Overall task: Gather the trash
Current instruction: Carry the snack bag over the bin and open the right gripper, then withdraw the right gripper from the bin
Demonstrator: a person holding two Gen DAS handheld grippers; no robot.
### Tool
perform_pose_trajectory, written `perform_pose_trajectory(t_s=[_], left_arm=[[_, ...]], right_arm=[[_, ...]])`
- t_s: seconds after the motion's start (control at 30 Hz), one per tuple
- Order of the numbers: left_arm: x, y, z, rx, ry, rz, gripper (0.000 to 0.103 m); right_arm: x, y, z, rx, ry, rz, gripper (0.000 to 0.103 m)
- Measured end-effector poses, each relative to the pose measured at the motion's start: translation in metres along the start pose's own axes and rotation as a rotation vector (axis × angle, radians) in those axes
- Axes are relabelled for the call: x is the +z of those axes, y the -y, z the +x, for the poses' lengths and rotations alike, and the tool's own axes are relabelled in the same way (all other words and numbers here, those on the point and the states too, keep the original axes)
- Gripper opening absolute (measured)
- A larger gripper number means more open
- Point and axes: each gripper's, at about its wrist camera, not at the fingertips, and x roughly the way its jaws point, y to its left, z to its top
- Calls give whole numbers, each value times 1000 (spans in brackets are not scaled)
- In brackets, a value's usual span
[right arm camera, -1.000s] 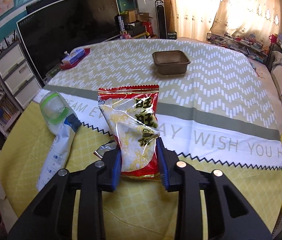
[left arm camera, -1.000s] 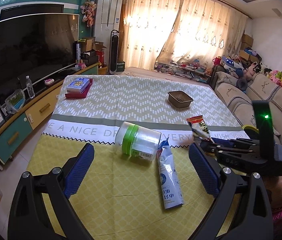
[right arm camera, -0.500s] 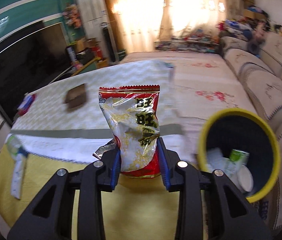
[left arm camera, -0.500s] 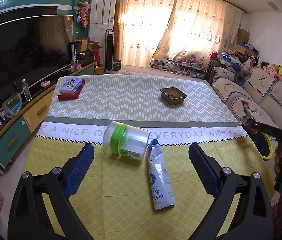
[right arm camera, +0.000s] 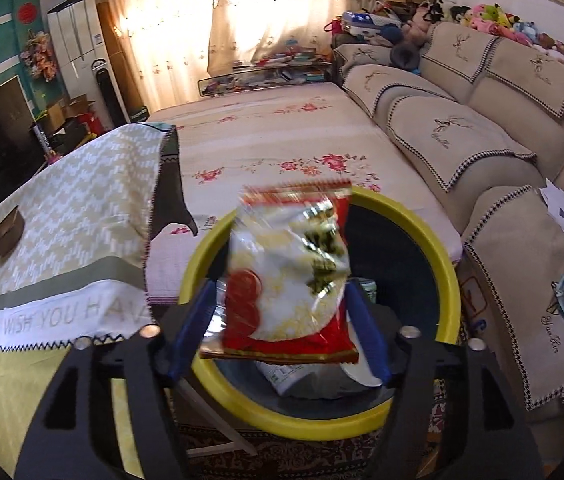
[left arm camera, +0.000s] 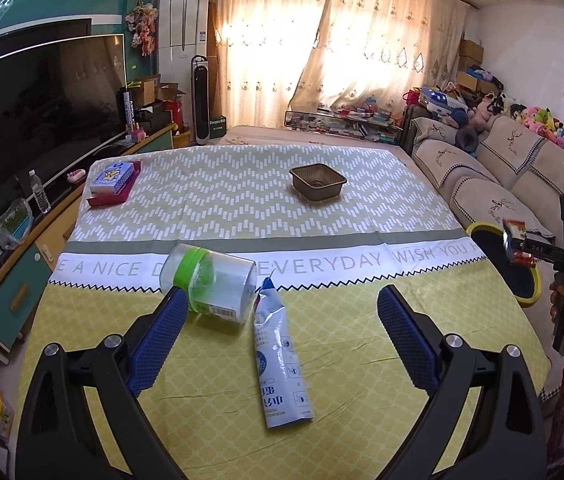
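Right wrist: fingers (right arm camera: 356,308) (formerly clamping) now release wrapper (right arm camera: 290,272) over bin (right arm camera: 322,420).

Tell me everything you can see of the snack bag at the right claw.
The snack bag is a crinkly, glossy plastic packet, red-edged with a pale centre and dark print, its top edge serrated. It looks empty and blurred. It stands roughly upright between the right claw's blue pads, which are spread beside it; contact is unclear. It is above the open yellow-rimmed bin, which already holds trash.
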Motion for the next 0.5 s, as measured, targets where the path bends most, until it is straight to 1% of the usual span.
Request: perform_pose_trajectory(t_s=[0.13,0.3,0.4,0.5], left_arm=[[0,2,2,-3,-8,3,94],[-2,1,3,-4,-13,0,94],[-3,-1,3,-7,-13,-8,94],[-4,-4,2,-9,-12,-15,94]], right_arm=[[2,1,0,-4,8,4,68],[3,-11,-7,17,25,-9,68],[5,-28,-16,49,40,-45,68],[8,-56,-23,101,51,-98,69]])
